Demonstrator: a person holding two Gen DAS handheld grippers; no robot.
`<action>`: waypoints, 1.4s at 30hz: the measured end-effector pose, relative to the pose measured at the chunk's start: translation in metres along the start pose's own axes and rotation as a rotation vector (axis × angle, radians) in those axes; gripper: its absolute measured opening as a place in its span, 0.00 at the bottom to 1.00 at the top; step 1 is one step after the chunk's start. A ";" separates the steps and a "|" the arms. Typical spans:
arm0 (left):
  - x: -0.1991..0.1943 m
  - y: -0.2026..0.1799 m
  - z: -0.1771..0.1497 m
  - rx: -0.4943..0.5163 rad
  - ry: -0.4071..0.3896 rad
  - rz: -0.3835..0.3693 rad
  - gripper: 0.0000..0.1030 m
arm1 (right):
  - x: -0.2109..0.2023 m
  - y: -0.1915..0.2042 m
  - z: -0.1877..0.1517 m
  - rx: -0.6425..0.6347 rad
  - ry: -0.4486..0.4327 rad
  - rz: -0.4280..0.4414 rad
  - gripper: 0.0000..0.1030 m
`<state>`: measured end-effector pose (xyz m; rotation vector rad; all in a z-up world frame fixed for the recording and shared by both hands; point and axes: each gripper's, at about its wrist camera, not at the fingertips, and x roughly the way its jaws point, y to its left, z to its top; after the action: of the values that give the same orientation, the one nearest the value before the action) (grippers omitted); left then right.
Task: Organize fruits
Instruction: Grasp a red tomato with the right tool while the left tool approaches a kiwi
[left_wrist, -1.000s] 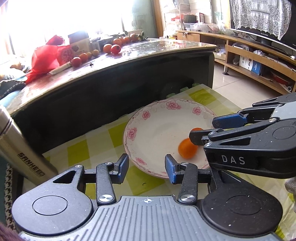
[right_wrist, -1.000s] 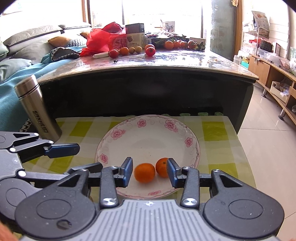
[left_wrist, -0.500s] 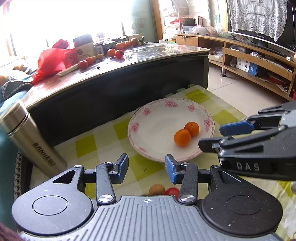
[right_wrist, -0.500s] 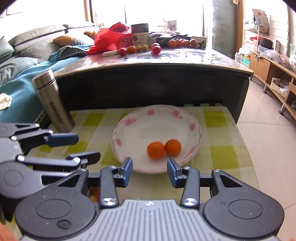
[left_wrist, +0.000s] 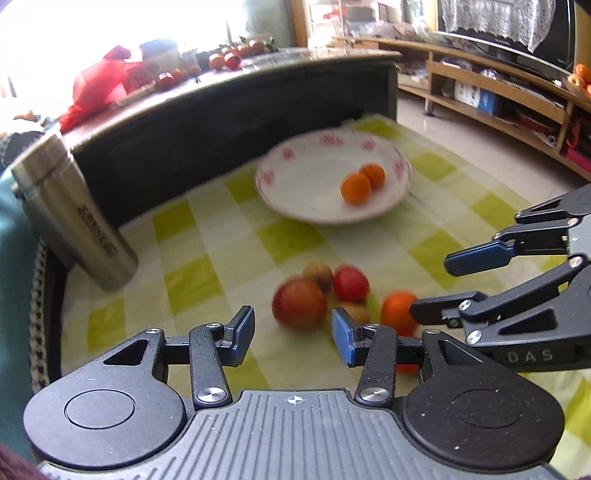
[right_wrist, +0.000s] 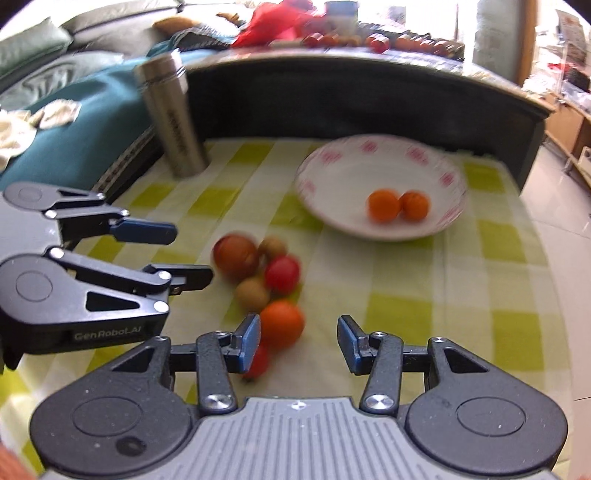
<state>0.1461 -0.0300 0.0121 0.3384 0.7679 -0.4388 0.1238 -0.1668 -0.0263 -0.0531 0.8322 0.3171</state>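
A white flowered plate (left_wrist: 295, 184) (right_wrist: 332, 177) on the green-checked cloth holds two oranges (left_wrist: 356, 188) (right_wrist: 384, 205). Nearer me lies a loose cluster: a big red apple (left_wrist: 299, 308) (right_wrist: 235, 256), a red tomato (left_wrist: 351, 284) (right_wrist: 282, 273), two small brown fruits (left_wrist: 317, 273) (right_wrist: 252, 294), an orange (left_wrist: 399, 312) (right_wrist: 281, 323) and a small red fruit (right_wrist: 258, 363). My left gripper (left_wrist: 293, 334) (right_wrist: 184, 254) is open just short of the apple. The right gripper (right_wrist: 299, 341) (left_wrist: 443, 284) is open above the cloth, with the orange by its left finger.
A steel flask (left_wrist: 70, 214) (right_wrist: 173, 118) stands at the cloth's left rear. Behind it a dark curved table (left_wrist: 236, 107) carries more fruit and a red bag (left_wrist: 96, 85). Sofa cushions (right_wrist: 66, 96) lie left; tiled floor (right_wrist: 565, 206) drops off to the right.
Both grippers have pulled back from the plate toward me and stayed open. The plate with its two oranges now lies farther off, and the loose fruit cluster has come into view.
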 end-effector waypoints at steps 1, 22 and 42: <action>0.000 0.000 -0.004 -0.005 0.006 -0.009 0.55 | 0.002 0.003 -0.004 -0.009 0.010 0.009 0.50; 0.008 0.018 -0.015 -0.079 0.034 -0.014 0.56 | 0.023 0.029 -0.008 -0.042 0.109 0.066 0.49; 0.014 -0.006 -0.023 0.020 0.021 -0.118 0.56 | 0.006 0.000 -0.019 -0.025 0.116 0.022 0.29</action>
<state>0.1385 -0.0289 -0.0143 0.3179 0.8073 -0.5547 0.1139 -0.1687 -0.0432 -0.0868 0.9444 0.3478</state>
